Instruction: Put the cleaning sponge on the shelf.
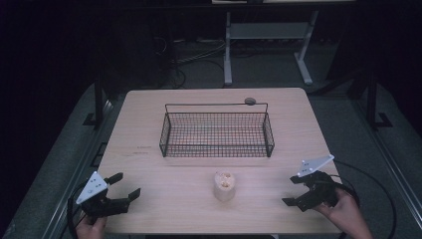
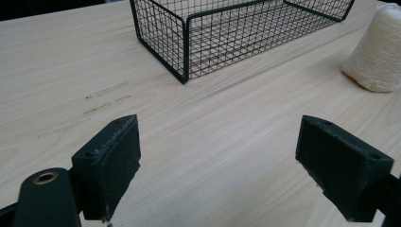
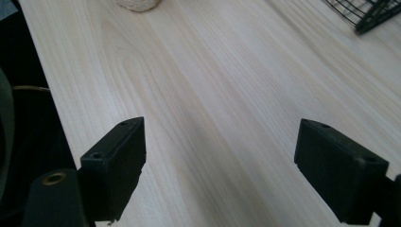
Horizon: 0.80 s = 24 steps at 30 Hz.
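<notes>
**Q:** What is the largest element, and what stands on it?

**A:** A pale, rectangular wooden table with rounded corners. Behind its centre sits a black, rectangular wire-mesh basket with a thin wire handle along its far side. The basket holds nothing that can be made out. A small, round, grey disc lies at the far right end of that handle; whether it touches the wire cannot be told.

**Q:** And in front of the basket?

**A:** A cream-coloured, rough-textured, stubby cylindrical lump stands upright on the table, near the basket's front wall but apart from it, roughly midway between the two hands. In the left gripper view it appears at the right edge, with the basket's corner at upper centre.

**Q:** How do the grippers stand?

**A:** The left gripper, black with a grey three-cornered plate, is held over the table's near-left corner by the person's left hand. Its jaws are spread wide with bare wood between them. The right gripper, of the same build, is held by the right hand at the near-right corner. Its jaws are likewise wide apart, gripping nothing. Both grippers lie well apart from the lump.
</notes>
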Tool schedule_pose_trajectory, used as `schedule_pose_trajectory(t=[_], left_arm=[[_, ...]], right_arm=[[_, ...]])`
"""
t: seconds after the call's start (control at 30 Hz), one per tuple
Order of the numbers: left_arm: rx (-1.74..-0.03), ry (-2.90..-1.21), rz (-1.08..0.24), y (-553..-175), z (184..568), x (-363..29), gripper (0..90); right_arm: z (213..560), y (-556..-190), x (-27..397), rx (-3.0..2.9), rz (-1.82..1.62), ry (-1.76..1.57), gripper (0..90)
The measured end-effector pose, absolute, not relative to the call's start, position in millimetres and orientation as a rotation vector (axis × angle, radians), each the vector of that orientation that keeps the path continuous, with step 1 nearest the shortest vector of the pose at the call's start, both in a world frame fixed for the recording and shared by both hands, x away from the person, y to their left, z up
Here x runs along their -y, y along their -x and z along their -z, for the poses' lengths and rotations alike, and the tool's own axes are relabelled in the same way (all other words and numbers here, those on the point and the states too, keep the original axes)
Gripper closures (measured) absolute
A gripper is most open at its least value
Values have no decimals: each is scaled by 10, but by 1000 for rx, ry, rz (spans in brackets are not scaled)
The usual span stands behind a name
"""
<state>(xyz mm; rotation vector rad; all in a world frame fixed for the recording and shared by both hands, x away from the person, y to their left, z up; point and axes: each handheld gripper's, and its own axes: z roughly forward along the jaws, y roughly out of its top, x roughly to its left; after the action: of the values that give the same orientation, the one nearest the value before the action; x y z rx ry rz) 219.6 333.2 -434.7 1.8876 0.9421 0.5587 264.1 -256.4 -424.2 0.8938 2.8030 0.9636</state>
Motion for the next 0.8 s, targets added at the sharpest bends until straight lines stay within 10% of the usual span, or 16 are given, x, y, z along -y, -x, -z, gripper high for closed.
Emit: schedule_pose_trajectory(t=[0.8], left_arm=[[-950,-1878,-562,-2176,4346,-3369,139]], right_arm=[[4047,-2710,2191,-2891,-935,-756,167]])
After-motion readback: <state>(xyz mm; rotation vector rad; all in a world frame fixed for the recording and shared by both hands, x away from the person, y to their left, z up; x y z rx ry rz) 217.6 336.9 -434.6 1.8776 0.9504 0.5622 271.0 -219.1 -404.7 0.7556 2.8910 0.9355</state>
